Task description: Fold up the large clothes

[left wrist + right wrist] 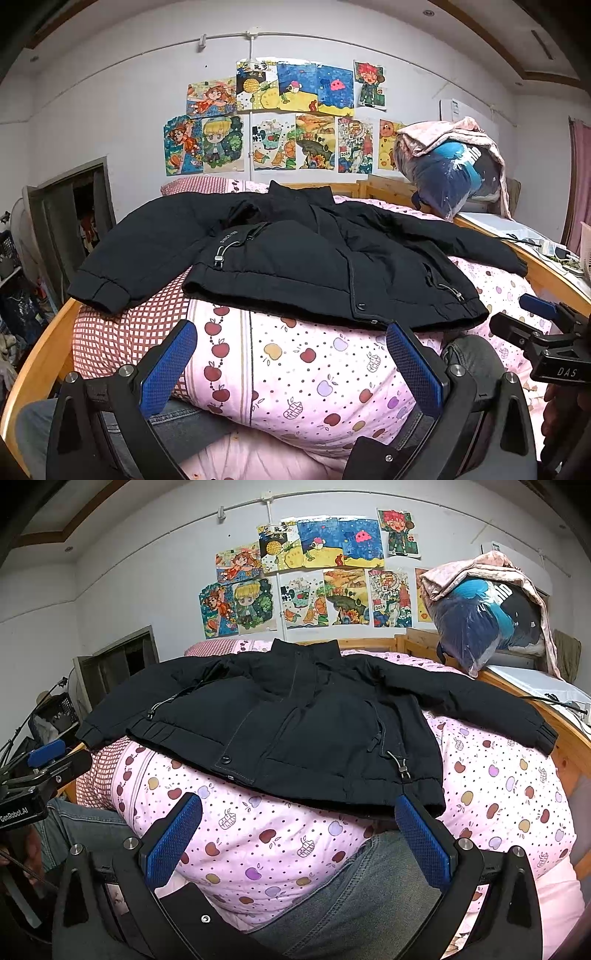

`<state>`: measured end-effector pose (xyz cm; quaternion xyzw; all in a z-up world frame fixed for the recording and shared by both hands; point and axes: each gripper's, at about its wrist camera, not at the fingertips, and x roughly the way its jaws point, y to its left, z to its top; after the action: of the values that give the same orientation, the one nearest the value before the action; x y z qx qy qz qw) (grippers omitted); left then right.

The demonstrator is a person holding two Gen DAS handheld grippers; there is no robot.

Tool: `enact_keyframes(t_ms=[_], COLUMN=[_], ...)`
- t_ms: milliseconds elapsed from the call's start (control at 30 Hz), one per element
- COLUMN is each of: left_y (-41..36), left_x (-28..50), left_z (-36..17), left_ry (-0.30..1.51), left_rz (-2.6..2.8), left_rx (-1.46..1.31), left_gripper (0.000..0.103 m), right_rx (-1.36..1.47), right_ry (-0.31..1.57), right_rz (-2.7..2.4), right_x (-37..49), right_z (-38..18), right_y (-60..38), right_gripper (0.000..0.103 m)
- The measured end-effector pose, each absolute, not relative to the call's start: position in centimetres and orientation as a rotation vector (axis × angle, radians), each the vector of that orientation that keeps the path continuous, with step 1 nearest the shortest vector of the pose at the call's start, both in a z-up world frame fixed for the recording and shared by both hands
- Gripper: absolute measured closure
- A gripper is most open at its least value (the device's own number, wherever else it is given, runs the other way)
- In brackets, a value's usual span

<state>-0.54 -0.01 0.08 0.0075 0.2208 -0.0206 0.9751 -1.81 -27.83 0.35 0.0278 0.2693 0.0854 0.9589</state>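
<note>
black jacket [295, 258] lies flat on the pink quilt [314, 369], sleeves out | left gripper [291, 363] and right gripper [299, 843] both wide apart, holding nothing | folding not started | next: grab a sleeve

Your right gripper [299, 840] hovers with its fingers spread just short of the black jacket [314, 720], lying flat on the pink quilt [498, 775].
</note>
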Motion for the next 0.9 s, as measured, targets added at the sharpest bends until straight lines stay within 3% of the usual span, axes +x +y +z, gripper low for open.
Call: enact_keyframes(t_ms=[900], left_y=[0.13], left_x=[-0.84], left_z=[0.21], left_ry=[0.435], left_rz=[-0.042], left_rx=[0.009], left_gripper=[0.0], right_rx=[0.056], right_ry=[0.539], right_rz=[0.173], right_x=[-2.16], right_z=[0.61], right_y=[-27.63], right_gripper=[0.001])
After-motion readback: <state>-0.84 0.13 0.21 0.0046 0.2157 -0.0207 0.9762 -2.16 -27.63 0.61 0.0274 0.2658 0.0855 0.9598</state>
